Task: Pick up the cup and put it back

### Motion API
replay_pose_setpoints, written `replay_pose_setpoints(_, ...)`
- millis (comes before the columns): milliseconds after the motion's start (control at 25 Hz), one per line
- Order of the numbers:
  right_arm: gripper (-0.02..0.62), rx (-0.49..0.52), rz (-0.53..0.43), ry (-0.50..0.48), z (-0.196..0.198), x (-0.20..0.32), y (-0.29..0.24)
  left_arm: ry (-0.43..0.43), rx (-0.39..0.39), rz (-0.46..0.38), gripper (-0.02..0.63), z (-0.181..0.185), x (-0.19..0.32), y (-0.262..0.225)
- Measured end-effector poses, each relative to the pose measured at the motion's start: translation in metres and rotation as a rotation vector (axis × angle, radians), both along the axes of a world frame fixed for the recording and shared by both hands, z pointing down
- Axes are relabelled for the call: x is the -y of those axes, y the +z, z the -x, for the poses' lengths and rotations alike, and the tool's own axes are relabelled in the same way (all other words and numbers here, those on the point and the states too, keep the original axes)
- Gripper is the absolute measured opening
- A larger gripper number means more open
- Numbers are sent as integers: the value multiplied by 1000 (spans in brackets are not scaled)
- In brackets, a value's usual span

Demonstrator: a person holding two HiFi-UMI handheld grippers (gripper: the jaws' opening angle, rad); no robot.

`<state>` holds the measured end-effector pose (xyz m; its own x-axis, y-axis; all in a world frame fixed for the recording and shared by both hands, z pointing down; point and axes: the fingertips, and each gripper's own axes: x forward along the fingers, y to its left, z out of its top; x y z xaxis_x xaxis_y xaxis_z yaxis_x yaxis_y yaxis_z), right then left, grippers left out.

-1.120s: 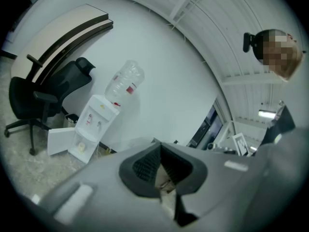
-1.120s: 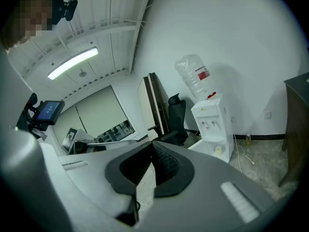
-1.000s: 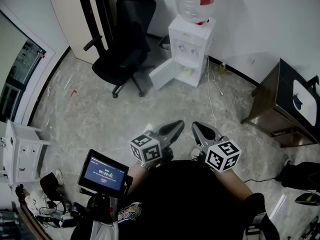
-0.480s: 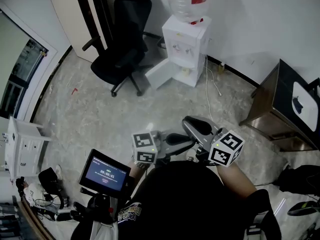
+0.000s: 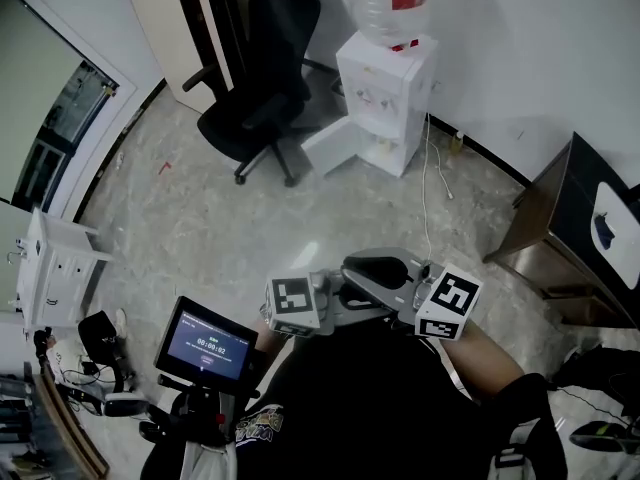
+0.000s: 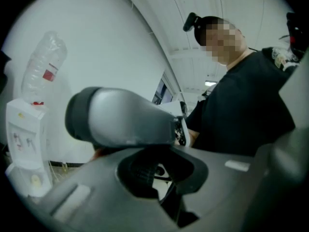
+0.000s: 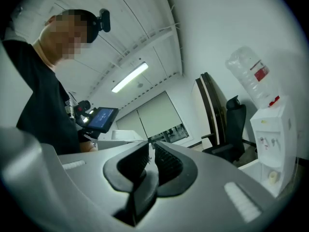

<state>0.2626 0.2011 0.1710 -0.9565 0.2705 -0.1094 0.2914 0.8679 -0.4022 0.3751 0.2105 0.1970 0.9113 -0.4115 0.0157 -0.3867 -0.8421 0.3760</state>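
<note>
No cup shows in any view. In the head view both grippers are held close against the person's chest and cross each other. My left gripper (image 5: pixel 362 304) points right, its marker cube toward the left. My right gripper (image 5: pixel 368 267) points left and lies just above it. The left gripper view has the right gripper (image 6: pixel 120 124) cutting across in front. My left gripper's (image 6: pixel 161 173) pads stand a little apart with nothing between them. My right gripper (image 7: pixel 150 161) has just been closing; a thin slit is left between its pads and nothing is in it.
A white water dispenser (image 5: pixel 385 88) stands against the far wall, with a black office chair (image 5: pixel 255 98) to its left. A dark cabinet (image 5: pixel 560 218) is at the right and a white cabinet (image 5: pixel 55 268) at the left. A tablet screen (image 5: pixel 205 346) sits by the person's left side.
Both grippers pointed forward side by side a second ago. They have since risen, swung inward toward each other and now overlap. The head camera has shifted slightly.
</note>
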Motion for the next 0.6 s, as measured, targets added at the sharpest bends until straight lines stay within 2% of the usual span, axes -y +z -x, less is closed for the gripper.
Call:
replay_pose_setpoints(120,67,59,-35,-38,-7,-4,-19,42,24,-54,9,-4,-3,-17)
replay_pose_setpoints(240,64,128,-61,3,-12,13,-34,67,12,-105,9,-6,10,-26)
replay_pose_setpoints(320,82,169,-29,38,-8,41,-41,94,-63,-103,6,0,33,-35)
replay_pose_setpoints(400,85,149,-20,56,2,63,-39,120,-145,-69,5,9,52,-37)
replay_pose_setpoints(600,105,74,27,104,2,58,-24,152,-222,-40,5,7,42,-34)
